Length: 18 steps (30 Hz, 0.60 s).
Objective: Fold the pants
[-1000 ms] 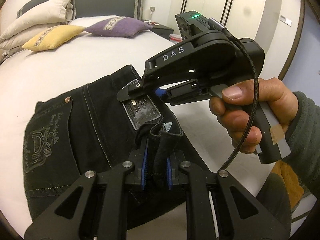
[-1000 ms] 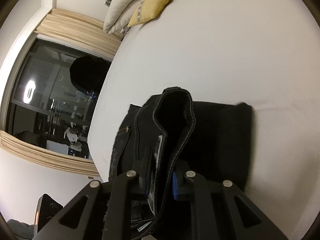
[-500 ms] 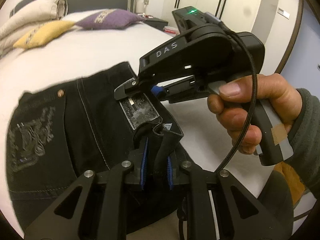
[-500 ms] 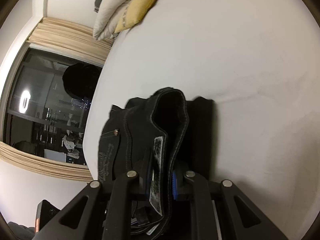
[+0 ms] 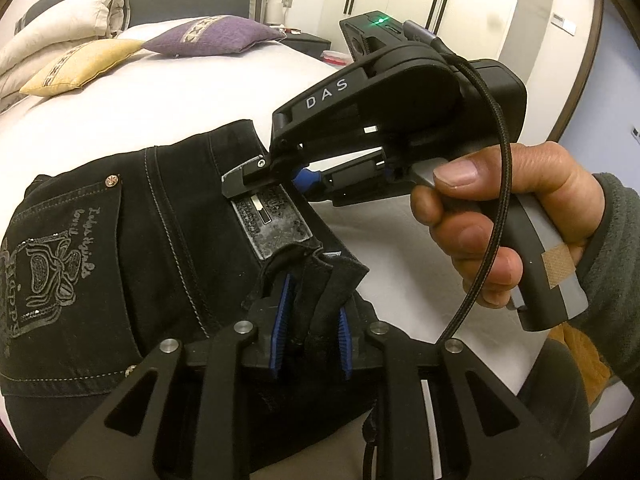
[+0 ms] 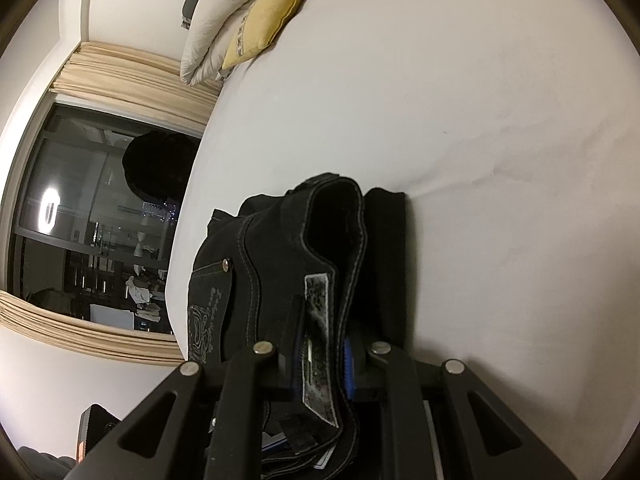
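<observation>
Black jeans [image 5: 132,240] lie folded on the white bed, back pocket with grey embroidery facing up; they also show in the right wrist view [image 6: 276,264]. My left gripper [image 5: 312,316] is shut on the waistband corner near the leather patch [image 5: 272,226]. My right gripper [image 6: 322,354] is shut on the waistband at the patch [image 6: 318,320]; its body shows in the left wrist view [image 5: 384,120], just beyond my left one, held by a hand.
The white bed [image 6: 460,120] stretches away from the jeans. A yellow cushion [image 5: 80,64], a purple cushion [image 5: 212,36] and white pillows [image 6: 212,40] lie at the headboard. A dark window [image 6: 92,220] is to the left.
Both grippers keep their hold on the waistband. The jeans have shifted a little on the bed, the folded stack now lying more squarely under the waistband.
</observation>
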Available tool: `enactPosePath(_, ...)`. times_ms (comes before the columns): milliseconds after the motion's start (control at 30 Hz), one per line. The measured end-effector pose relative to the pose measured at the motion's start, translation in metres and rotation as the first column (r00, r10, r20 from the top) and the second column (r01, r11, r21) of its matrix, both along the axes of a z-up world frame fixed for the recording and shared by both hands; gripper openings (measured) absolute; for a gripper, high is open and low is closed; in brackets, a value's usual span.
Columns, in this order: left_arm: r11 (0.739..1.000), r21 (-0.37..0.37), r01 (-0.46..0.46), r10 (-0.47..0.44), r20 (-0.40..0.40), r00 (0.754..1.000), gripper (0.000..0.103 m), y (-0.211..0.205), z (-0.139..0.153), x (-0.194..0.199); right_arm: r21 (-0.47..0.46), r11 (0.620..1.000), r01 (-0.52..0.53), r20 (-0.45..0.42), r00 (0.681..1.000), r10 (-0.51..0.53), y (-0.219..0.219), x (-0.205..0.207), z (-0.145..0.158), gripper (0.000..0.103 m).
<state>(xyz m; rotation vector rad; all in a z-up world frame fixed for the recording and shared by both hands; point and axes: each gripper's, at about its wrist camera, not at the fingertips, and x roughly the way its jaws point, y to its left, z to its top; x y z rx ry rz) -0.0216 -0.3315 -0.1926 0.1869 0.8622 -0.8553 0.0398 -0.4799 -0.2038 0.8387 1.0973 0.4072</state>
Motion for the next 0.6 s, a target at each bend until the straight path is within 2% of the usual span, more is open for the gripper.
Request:
enactPosePath(67,1.0,-0.023,0.005,-0.005,-0.021,1.0,0.027,0.004,-0.001,0.002,0.031,0.999,0.009,-0.015,1.0,-0.008,-0.004,0.0,-0.005,0.022)
enactPosePath(133,0.999,-0.048,0.008,-0.011,-0.066,0.998,0.045,0.011,0.0,0.005,0.068,0.997,0.021,-0.018,1.0,-0.02,-0.009,-0.002,-0.009,0.025)
enactPosePath(167,0.998,-0.069,0.009,-0.016,-0.103,0.995,0.059,0.015,0.002,0.006,0.077,0.996,0.035,-0.015,0.999,-0.033,-0.012,-0.005,-0.009,0.026)
enactPosePath(200,0.995,-0.095,0.008,-0.019,-0.121,0.993,0.061,0.022,0.007,0.004,0.086,0.995,0.049,-0.013,0.999,-0.048,-0.016,-0.008,-0.008,0.028)
enactPosePath(300,0.994,-0.112,0.014,-0.025,-0.096,0.995,0.061,0.042,0.021,-0.004,0.093,0.991,0.093,-0.004,0.996,-0.093,-0.026,-0.017,-0.002,0.035)
enactPosePath(367,0.994,-0.113,-0.011,-0.001,-0.109,0.994,0.061,0.063,0.026,-0.004,0.075,0.988,0.134,0.004,0.991,-0.135,-0.037,-0.026,0.006,0.045)
enactPosePath(500,0.989,-0.112,-0.095,0.083,-0.105,0.991,0.061,0.121,0.04,0.008,0.045,0.98,0.195,0.019,0.98,-0.196,-0.057,-0.039,0.026,0.046)
enactPosePath(600,0.98,-0.118,-0.162,0.154,-0.077,0.985,0.061,0.156,0.054,0.031,0.075,0.983,0.168,0.075,0.982,-0.173,-0.044,-0.04,0.052,0.046)
